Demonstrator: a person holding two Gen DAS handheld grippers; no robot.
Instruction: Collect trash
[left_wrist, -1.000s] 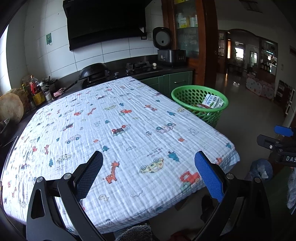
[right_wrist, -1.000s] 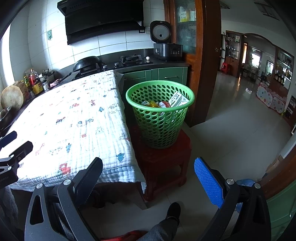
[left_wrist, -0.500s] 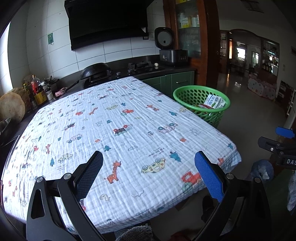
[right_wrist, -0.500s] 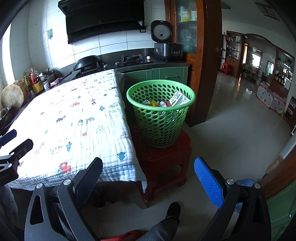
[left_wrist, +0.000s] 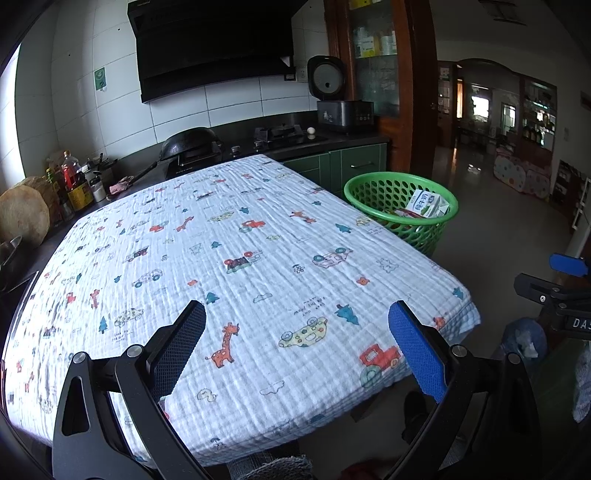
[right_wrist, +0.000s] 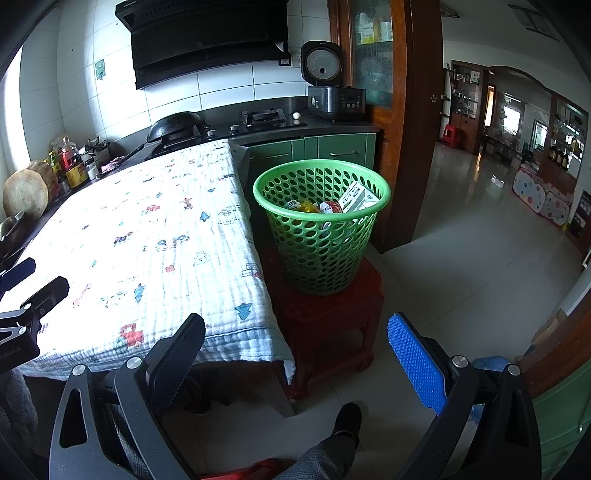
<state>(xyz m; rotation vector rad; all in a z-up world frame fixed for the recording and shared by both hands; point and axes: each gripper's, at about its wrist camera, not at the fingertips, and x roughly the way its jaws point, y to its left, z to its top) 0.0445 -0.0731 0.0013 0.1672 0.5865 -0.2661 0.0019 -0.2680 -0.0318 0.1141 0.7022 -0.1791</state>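
Fingers on both grippers are spread wide and hold nothing. Starting at the far left, beyond the left gripper (left_wrist: 295, 347), a dark kitchen counter (left_wrist: 236, 142) carries bottles, a round wooden block and a black wok. Directly ahead of the left gripper's fingers (left_wrist: 177, 343) lies the tabletop (left_wrist: 229, 236), covered by a white cloth printed with cars, trees and giraffes. No trash shows anywhere on that cloth. Ahead and to the right of these fingers, past the tabletop's far edge, sits a green basket (left_wrist: 373, 184) with a milk carton (left_wrist: 426, 205) leaning inside it.

The right gripper (right_wrist: 295, 347) hangs over the floor off the tabletop's right corner, its fingers (right_wrist: 415, 360) pointing toward the same basket, which stands straight ahead on a low red stool (right_wrist: 332, 314). The stool probably raises the rim near tabletop height, so trash drops in with a short reach.

The left view shows the whole cloth surface but only the basket's rim and carton. The right view shows what the left cannot: the basket's full perforated wall, the stool beneath it, and more trash inside, including a red can (right_wrist: 330, 206) and yellow wrapper (right_wrist: 308, 206) beside the carton. With everything visible already in the basket, collecting looks finished or nearly so.
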